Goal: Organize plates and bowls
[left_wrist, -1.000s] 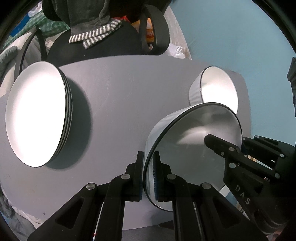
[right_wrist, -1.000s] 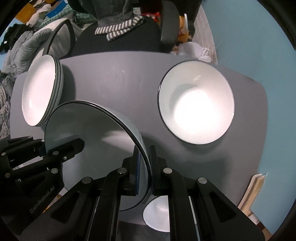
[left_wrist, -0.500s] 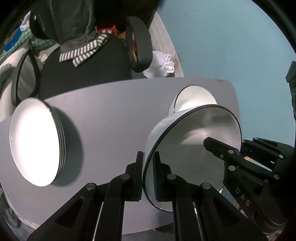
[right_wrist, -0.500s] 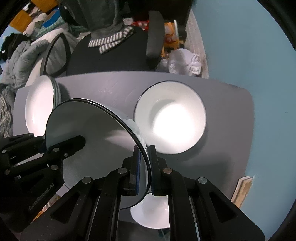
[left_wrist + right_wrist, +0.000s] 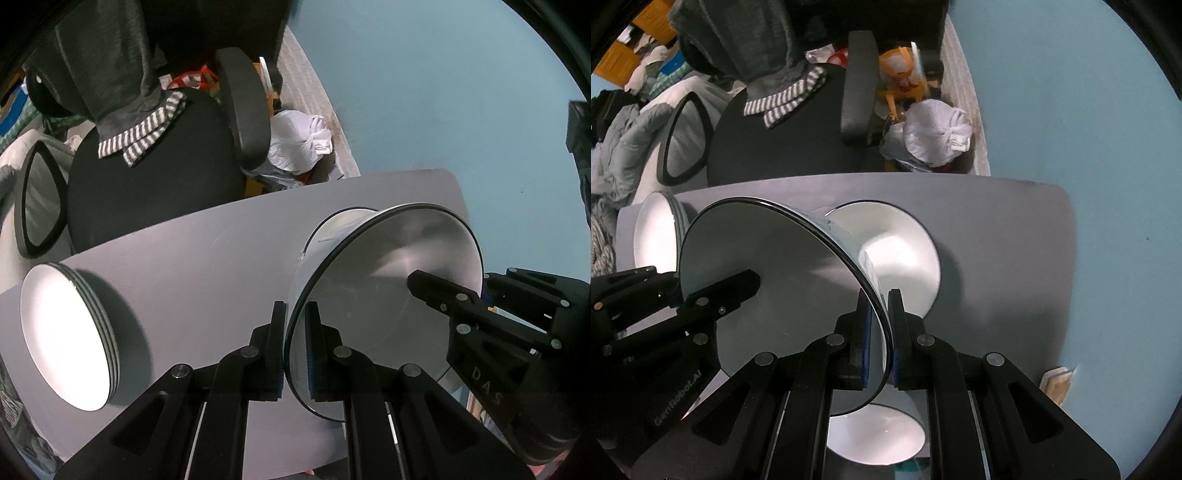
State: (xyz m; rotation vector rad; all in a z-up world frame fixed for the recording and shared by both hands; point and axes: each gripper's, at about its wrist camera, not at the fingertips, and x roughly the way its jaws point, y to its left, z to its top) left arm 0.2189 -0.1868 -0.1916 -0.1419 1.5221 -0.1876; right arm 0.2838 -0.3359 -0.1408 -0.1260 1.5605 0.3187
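Left gripper (image 5: 295,347): fingers clenching the near rim of a black-rimmed white bowl (image 5: 388,295), one blue-padded finger inside the rim, one outside.

Right gripper (image 5: 880,338): fingers clenching the opposite rim of the same bowl (image 5: 775,277), again one pad inside, one outside. Each gripper is showing in the other's view, reaching in across the bowl's interior: the right gripper (image 5: 480,314) in the left wrist view, the left gripper (image 5: 683,302) in the right wrist view.

Held bowl: hanging tilted above the grey table (image 5: 203,266), carried by both grippers, its open side facing the cameras.

Second bowl (image 5: 901,258): sitting on the table just behind the held bowl, partly hidden by it; white inside, dark rim. Contact between the two cannot be told.

Third bowl (image 5: 879,435): lying below the held bowl at the table's near edge, only its white interior showing.

Stack of plates (image 5: 70,336): resting on the table well to the left of the held bowl; white with dark rims.

Black office chair (image 5: 155,184): standing beyond the table, behind the held bowl, a striped cloth (image 5: 144,136) draped over its seat.

White plastic bag (image 5: 934,133): lying on the floor beyond the table's far edge.
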